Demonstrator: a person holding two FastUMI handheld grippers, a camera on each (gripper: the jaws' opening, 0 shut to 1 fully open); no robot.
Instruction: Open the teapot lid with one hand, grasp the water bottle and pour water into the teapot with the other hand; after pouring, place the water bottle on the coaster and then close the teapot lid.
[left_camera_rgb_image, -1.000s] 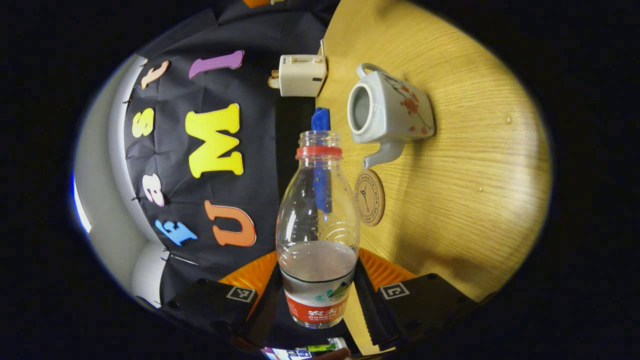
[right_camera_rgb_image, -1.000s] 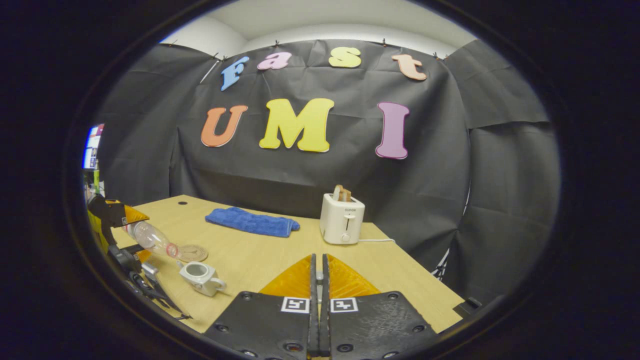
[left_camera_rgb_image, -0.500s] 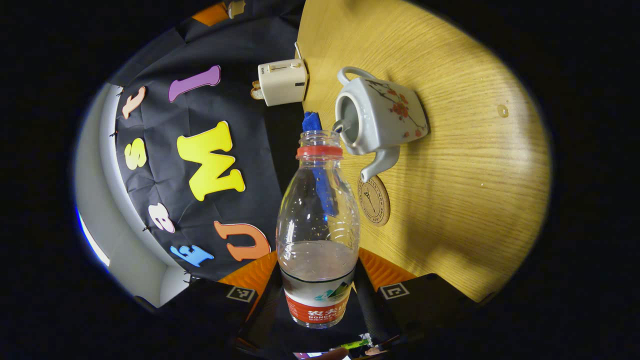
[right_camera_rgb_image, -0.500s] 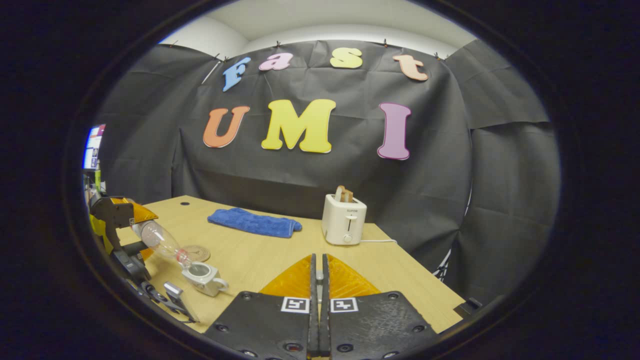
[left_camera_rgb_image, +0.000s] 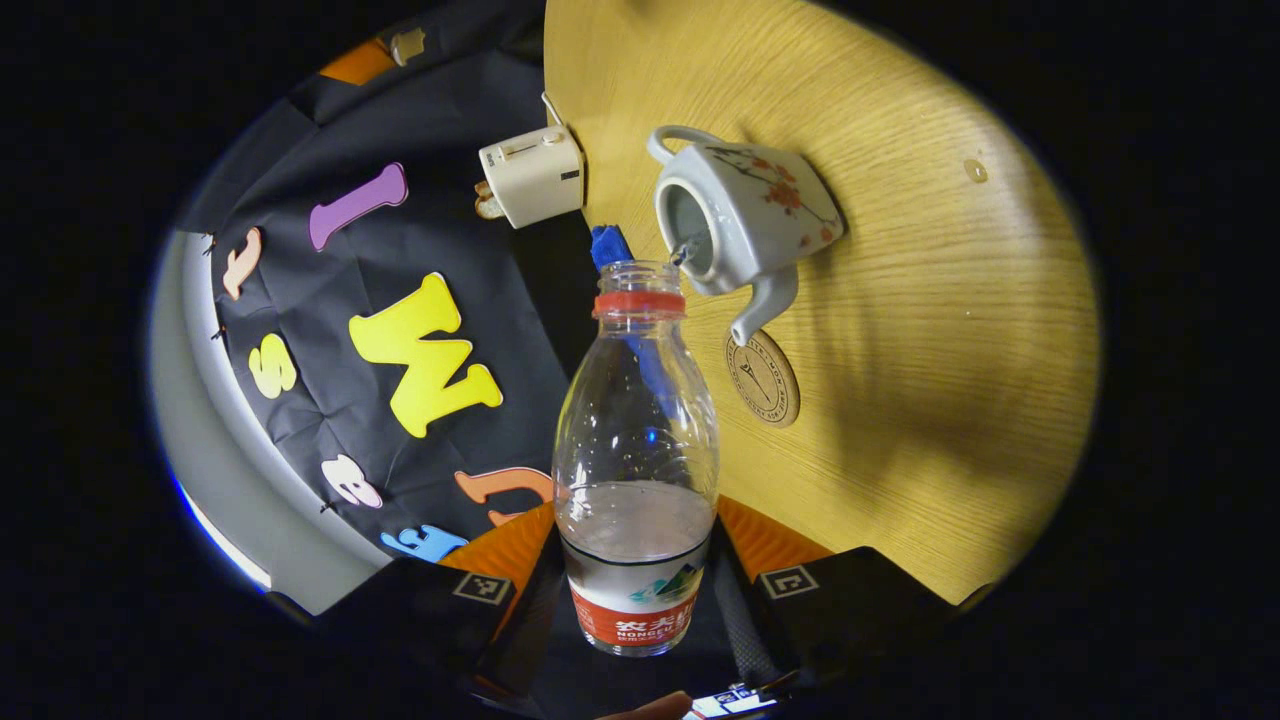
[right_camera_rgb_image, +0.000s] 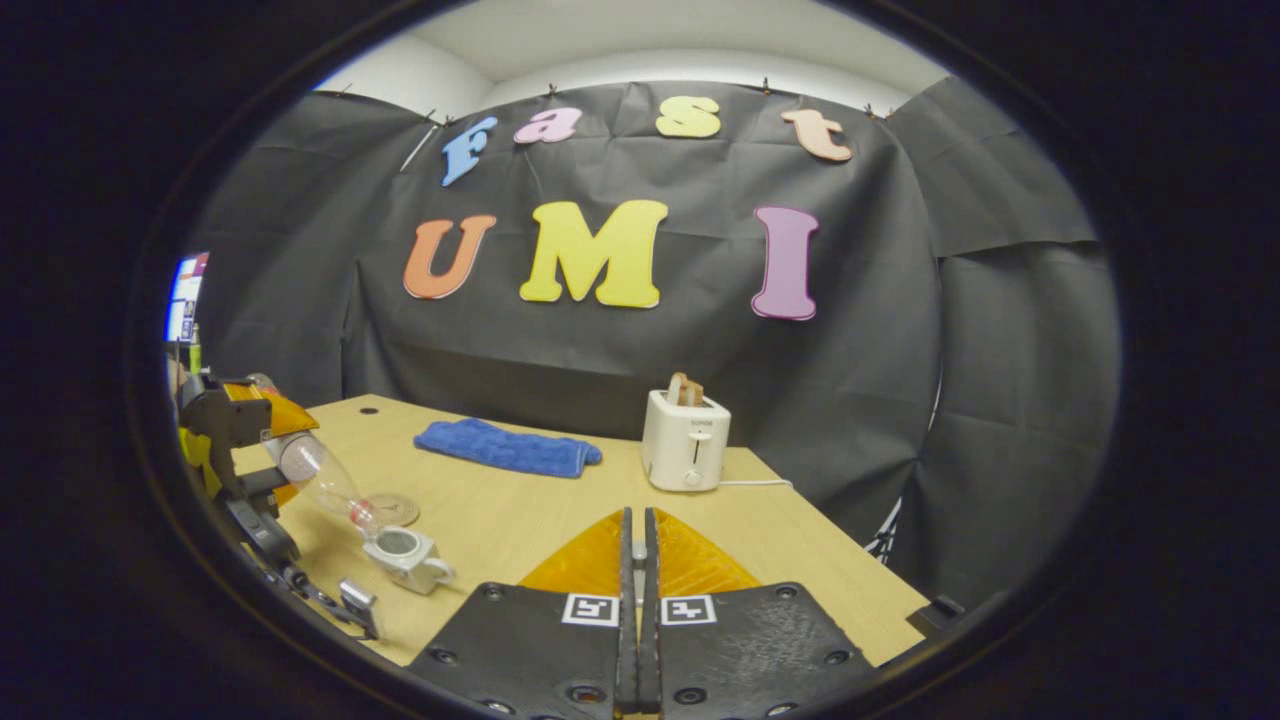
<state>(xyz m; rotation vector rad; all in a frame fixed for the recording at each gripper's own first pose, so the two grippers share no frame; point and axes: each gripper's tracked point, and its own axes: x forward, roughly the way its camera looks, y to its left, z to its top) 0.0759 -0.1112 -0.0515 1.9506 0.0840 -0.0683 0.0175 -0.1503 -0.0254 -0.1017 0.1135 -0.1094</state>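
The water bottle (left_camera_rgb_image: 636, 470) stands up the middle of my left gripper view, its uncapped neck reaching toward the open mouth of the teapot (left_camera_rgb_image: 745, 215) in the upper centre of the frame. A thin thread of water seems to cross from the rim of the neck into the pot, so I judge the pour is under way. Water sits low in the bottle, near the label. I hold it tipped so the neck stays over the opening and not over the table (left_camera_rgb_image: 940, 330).

My left gripper (left_camera_rgb_image: 636, 600) is closed on the bottle's lower body, one finger on each side of the label. In the right gripper view it appears at the left edge (right_camera_rgb_image: 262, 440), raised above the table and angled downward, with the bottle slanting toward the pot.

The coaster (left_camera_rgb_image: 763, 378) lies just below the teapot's spout, close by so the bottle can be set down there afterwards.

My right gripper (right_camera_rgb_image: 636, 560) sits at the bottom centre of its own view, held level above the table with its fingers pressed together. I cannot tell whether it holds the lid.

Farther back, a blue cloth (right_camera_rgb_image: 508, 447) and a toaster (right_camera_rgb_image: 685, 442) sit near the wall.
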